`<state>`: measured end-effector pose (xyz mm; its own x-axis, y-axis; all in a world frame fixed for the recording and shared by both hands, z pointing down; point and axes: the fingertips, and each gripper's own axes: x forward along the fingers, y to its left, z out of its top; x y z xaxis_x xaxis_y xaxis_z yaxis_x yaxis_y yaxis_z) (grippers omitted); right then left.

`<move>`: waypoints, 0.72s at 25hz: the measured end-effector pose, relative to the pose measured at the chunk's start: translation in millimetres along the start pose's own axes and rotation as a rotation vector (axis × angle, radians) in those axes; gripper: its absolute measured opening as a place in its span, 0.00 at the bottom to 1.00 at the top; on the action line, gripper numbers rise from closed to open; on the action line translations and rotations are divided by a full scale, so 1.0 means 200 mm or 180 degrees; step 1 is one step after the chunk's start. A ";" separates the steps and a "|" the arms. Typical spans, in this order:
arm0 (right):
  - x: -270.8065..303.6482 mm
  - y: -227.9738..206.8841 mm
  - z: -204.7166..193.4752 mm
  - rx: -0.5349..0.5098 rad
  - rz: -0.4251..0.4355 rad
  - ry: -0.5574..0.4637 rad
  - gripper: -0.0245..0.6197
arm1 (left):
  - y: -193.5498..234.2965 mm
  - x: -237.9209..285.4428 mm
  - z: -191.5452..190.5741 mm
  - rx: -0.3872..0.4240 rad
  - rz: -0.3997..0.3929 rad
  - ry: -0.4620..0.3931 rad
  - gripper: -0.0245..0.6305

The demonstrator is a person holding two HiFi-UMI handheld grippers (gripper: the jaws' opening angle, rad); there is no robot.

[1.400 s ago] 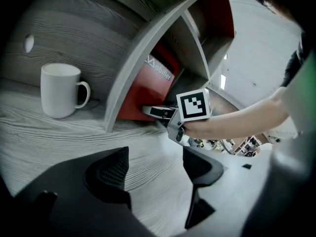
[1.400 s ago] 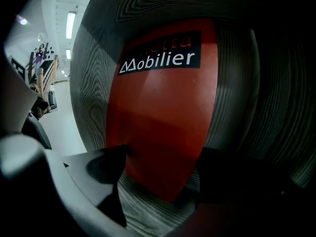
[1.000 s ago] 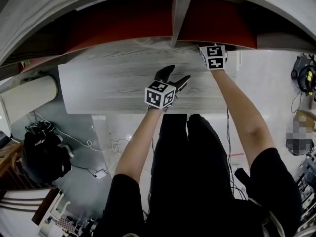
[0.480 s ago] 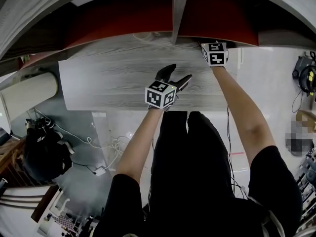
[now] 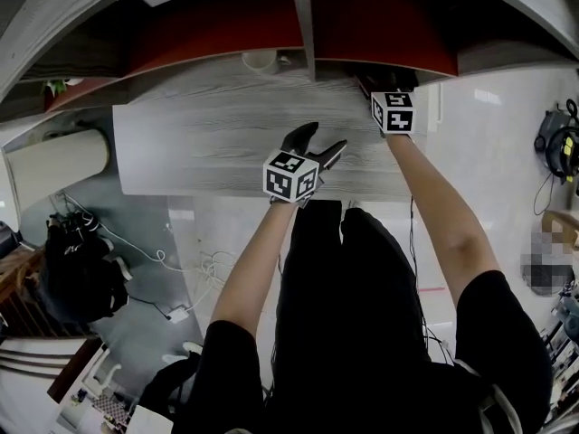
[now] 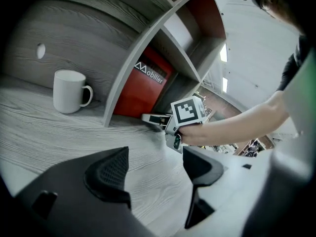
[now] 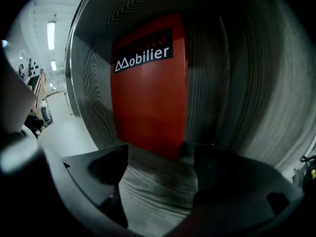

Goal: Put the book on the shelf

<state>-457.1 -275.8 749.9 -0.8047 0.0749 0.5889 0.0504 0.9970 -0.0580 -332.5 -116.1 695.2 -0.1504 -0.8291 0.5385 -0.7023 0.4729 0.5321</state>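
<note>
The red book (image 7: 148, 83), printed "Mobilier", stands upright in the grey wood shelf's compartment (image 6: 143, 90), to the right of a slanted divider (image 6: 133, 68). My right gripper (image 7: 158, 169) is open just in front of the book's lower edge, with only the shelf board between its jaws and no contact with the book. In the left gripper view the right gripper (image 6: 150, 118) reaches into that compartment. My left gripper (image 6: 153, 169) is open and holds nothing, low over the wood surface (image 5: 208, 143). In the head view the left gripper (image 5: 317, 143) sits left of the right gripper (image 5: 380, 87).
A white mug (image 6: 69, 90) stands in the compartment left of the divider, also seen in the head view as the mug (image 5: 261, 60). The shelf has red inner panels (image 5: 208, 30). Cables and a black bag (image 5: 77, 278) lie on the floor to the left.
The right gripper has drawn back slightly from the shelf. The head view has tipped so that the mug now shows. The left gripper stays in place.
</note>
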 end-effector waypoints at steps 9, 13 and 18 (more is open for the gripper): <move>-0.44 0.04 -0.03 0.0407 0.0306 -0.0292 0.61 | -0.26 -0.10 -0.06 -0.0071 0.0143 -0.0234 0.53; -0.77 0.10 0.00 0.0339 0.0504 -0.0520 0.56 | -0.42 -0.22 -0.12 -0.0262 0.0254 -0.0466 0.53; -1.17 0.17 -0.05 0.0366 0.0734 -0.0669 0.50 | -0.58 -0.43 -0.21 -0.0347 0.0466 -0.0720 0.53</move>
<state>-261.2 -258.3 617.6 -0.8849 0.2815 0.3710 0.1881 0.9449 -0.2680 -210.0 -87.5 614.6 -0.4046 -0.7893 0.4618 -0.5845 0.6116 0.5332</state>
